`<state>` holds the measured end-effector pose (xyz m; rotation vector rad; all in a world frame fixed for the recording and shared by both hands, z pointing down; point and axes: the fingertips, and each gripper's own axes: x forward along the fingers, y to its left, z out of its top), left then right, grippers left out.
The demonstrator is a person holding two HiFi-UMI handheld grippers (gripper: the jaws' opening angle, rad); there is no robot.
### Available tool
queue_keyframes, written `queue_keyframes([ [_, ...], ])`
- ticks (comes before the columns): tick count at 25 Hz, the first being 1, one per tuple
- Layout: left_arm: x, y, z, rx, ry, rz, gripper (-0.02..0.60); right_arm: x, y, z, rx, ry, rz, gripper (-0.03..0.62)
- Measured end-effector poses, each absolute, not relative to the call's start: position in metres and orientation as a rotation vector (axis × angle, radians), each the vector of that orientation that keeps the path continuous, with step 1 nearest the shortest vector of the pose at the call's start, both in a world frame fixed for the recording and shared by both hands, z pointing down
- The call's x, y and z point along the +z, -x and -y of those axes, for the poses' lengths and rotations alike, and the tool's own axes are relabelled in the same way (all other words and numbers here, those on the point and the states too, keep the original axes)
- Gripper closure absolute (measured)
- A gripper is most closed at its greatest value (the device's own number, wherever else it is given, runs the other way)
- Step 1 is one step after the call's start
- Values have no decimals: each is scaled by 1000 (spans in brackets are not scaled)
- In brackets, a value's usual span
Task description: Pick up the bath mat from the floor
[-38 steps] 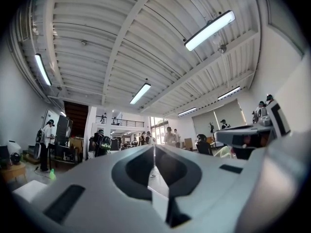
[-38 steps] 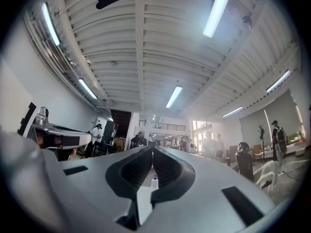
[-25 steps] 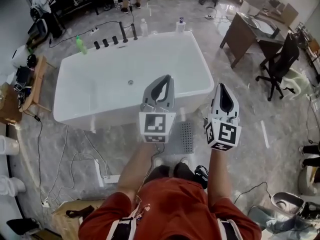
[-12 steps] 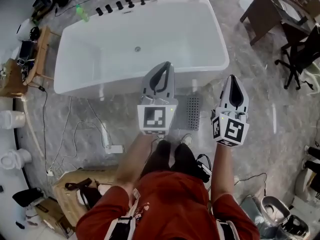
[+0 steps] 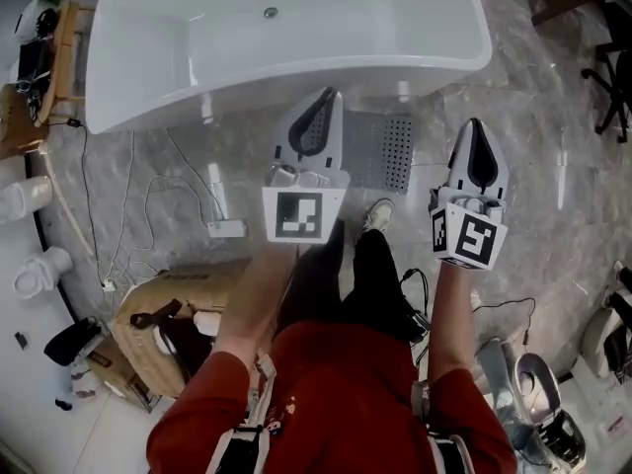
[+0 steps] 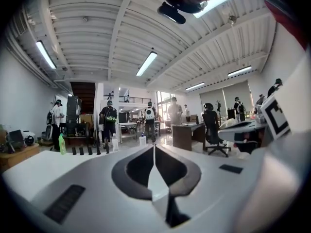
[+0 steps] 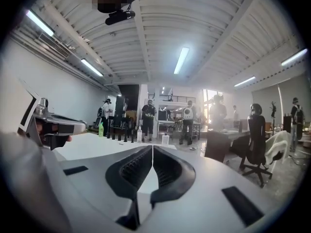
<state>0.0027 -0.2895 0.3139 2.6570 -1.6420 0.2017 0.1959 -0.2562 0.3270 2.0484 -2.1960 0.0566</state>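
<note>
A grey perforated bath mat [image 5: 380, 151] lies flat on the marble floor just in front of the white bathtub [image 5: 276, 42]. My left gripper [image 5: 321, 97] hangs in the air over the mat's left edge, shut and empty. To the right of the mat my right gripper [image 5: 478, 126] is also held up, shut with nothing in it. In the left gripper view the left gripper [image 6: 154, 147] points level across the room with its jaws together. The right gripper [image 7: 152, 148] in the right gripper view shows the same, jaws closed. The mat does not appear in either gripper view.
White cables and a power strip [image 5: 227, 228] lie on the floor left of my feet. A cardboard box [image 5: 163, 314] sits at lower left, a wooden side table [image 5: 39, 67] at far left. People stand in the room beyond the tub [image 6: 34, 166].
The head view has tilted down: the tub has slid toward the top edge, and the mat and my feet show more. Both grippers stay raised and shut.
</note>
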Motion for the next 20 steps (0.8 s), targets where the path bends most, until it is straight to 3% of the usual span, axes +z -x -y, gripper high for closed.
queue_keyframes([
  [20,621,33,262,507,-2410,1604,561,626,-169,238,316,-1801,2150,582],
])
